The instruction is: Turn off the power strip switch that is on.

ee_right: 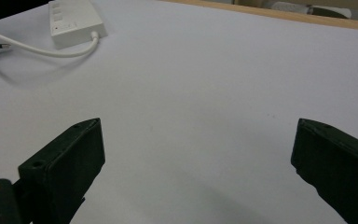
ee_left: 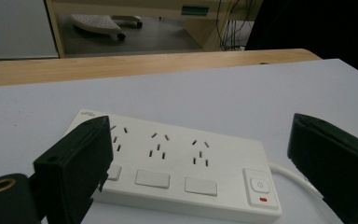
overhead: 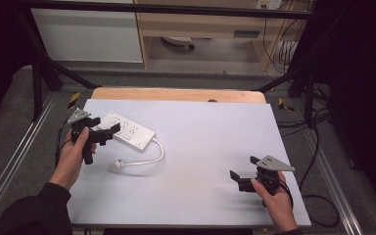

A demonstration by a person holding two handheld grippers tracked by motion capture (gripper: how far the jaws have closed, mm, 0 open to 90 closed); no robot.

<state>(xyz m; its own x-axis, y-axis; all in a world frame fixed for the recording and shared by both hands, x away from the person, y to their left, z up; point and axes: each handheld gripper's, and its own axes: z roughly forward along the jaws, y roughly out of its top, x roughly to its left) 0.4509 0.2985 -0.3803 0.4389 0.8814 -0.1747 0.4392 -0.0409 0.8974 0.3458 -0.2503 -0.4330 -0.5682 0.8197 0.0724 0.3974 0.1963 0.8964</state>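
Nearest, the right claw (overhead: 243,177) hovers released over bare counter (overhead: 210,147) near the front right edge, open room all around. Farther left, the left claw (overhead: 105,129) gapes wide around the white power strip (overhead: 127,130), whose cord (overhead: 149,159) curls nearward.

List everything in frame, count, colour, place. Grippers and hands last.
power strip: 1, white, left part of the mat, between the jaws of the left gripper
cord: 1, white, loops from the strip's near end toward the table's front
plug: 1, white, on the mat at the cord's end, in front of the strip
mat: 1, pale grey, covers most of the table
table: 1, wood, far edge shows beyond the mat
left gripper: 1, black, open, at the strip's left end
right gripper: 1, black, open, over bare mat at front right
hands: 2, one on each gripper
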